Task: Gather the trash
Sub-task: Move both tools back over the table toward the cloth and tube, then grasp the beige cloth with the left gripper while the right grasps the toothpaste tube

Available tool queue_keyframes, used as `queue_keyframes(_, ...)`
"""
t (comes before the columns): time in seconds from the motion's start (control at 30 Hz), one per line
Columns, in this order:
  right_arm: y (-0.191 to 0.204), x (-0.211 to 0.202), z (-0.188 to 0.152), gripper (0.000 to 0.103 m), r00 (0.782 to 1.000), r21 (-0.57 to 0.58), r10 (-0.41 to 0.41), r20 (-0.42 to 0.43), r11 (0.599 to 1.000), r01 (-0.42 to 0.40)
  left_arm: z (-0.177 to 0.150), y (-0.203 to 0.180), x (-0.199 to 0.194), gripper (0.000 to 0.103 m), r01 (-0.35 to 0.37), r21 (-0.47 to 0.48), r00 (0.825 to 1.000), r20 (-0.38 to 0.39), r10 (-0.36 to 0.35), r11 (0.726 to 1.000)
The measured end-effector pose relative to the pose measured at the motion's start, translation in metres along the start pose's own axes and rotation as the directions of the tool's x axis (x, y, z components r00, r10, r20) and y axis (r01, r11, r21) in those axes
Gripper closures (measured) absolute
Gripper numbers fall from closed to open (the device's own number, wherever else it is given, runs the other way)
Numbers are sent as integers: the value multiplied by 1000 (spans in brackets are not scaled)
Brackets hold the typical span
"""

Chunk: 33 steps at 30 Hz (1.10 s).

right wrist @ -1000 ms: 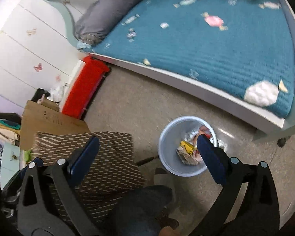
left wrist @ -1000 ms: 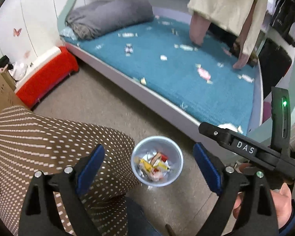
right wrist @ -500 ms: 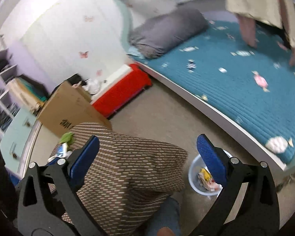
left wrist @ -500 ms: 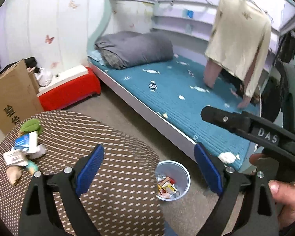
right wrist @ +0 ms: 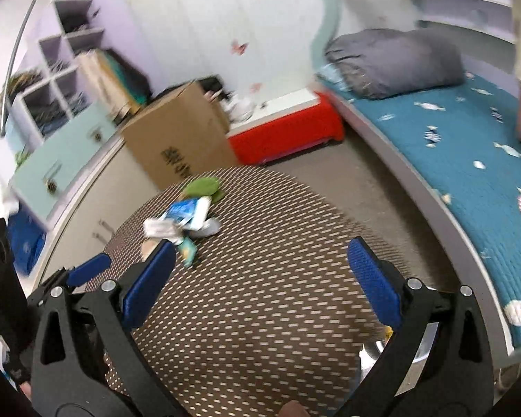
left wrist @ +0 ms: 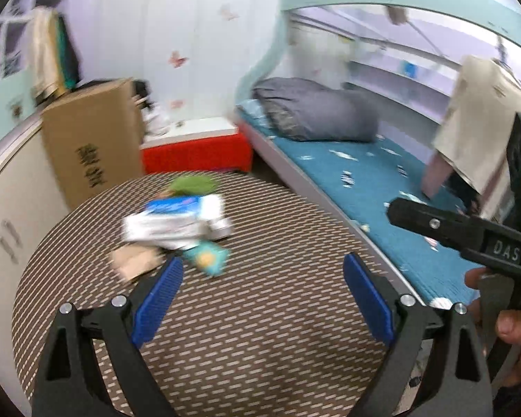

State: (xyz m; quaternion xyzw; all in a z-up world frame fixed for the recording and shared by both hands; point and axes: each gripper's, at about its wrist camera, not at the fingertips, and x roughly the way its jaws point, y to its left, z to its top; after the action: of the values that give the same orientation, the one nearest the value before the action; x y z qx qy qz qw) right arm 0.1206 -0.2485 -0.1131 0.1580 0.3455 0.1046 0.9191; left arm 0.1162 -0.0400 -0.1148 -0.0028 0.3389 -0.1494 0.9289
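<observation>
A pile of trash lies on the round brown patterned table [left wrist: 260, 312]: white and blue wrappers [left wrist: 177, 222], a green piece [left wrist: 194, 185], a tan scrap [left wrist: 135, 263] and a teal wrapper [left wrist: 208, 259]. The pile also shows in the right wrist view [right wrist: 182, 220]. My left gripper [left wrist: 262, 302] is open and empty, above the table just short of the pile. My right gripper [right wrist: 260, 283] is open and empty over the table's middle. The right gripper also shows at the right of the left wrist view [left wrist: 469, 232]. The trash bin [right wrist: 420, 347] is mostly hidden behind my right finger.
A cardboard box [left wrist: 90, 142] and a red bench [left wrist: 198, 154] stand behind the table. A bed with a teal cover [right wrist: 469, 160], a grey pillow [right wrist: 396, 62] and scattered wrappers runs along the right. Cabinets [right wrist: 69, 128] stand at left.
Both grippers swung up from the bin on the floor to the table top. The trash pile came into view ahead of them. Both jaws stayed open.
</observation>
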Motion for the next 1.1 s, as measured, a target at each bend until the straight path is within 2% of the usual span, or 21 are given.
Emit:
queue_keyframes(0.17,31,44,-9,6,995,-43,47,-84,998,-51,-14,58,6,12,-85,-69,996,-33,83,994)
queue_keyframes(0.27,45,67,-11,6,991,-40,72,-117,996,-77,-20,87,15,12,-114,-99,992,-68,108,989)
queue_keyframes(0.4,64,93,-14,6,983,-107,65,-171,991,-84,-22,116,31,12,-144,-121,987,-94,133,982)
queue_keyframes(0.5,73,115,-17,6,978,-150,49,-203,985,-80,-22,128,47,12,-150,-115,984,-113,138,982)
queue_keyframes(0.67,76,150,-19,8,967,-185,39,-253,979,-88,-13,134,90,12,-149,-21,978,-152,144,989)
queue_keyframes(0.8,82,171,-18,22,960,-215,37,-276,972,-99,-8,137,121,12,-150,75,968,-191,162,986)
queue_keyframes(0.87,87,181,-17,27,957,-235,44,-286,965,-115,-5,139,130,12,-110,73,969,-214,123,991)
queue_keyframes(0.9,89,185,-17,34,954,-241,48,-295,963,-123,-3,141,132,12,-80,65,972,-218,93,995)
queue_keyframes(0.93,92,189,-17,38,956,-256,42,-290,959,-120,-1,141,134,21,-63,65,973,-217,76,996)
queue_keyframes(0.97,95,192,-17,49,955,-267,44,-294,955,-126,-1,141,136,32,-50,70,973,-221,64,996)
queue_keyframes(1.0,98,194,-18,69,955,-278,41,-295,952,-127,0,139,135,38,-46,83,974,-216,63,995)
queue_keyframes(1.07,103,194,-21,75,951,-295,50,-305,945,-145,-2,135,133,44,-43,87,976,-208,60,995)
queue_keyframes(1.1,106,193,-24,84,949,-306,56,-311,939,-156,-4,133,131,44,-43,84,976,-207,59,996)
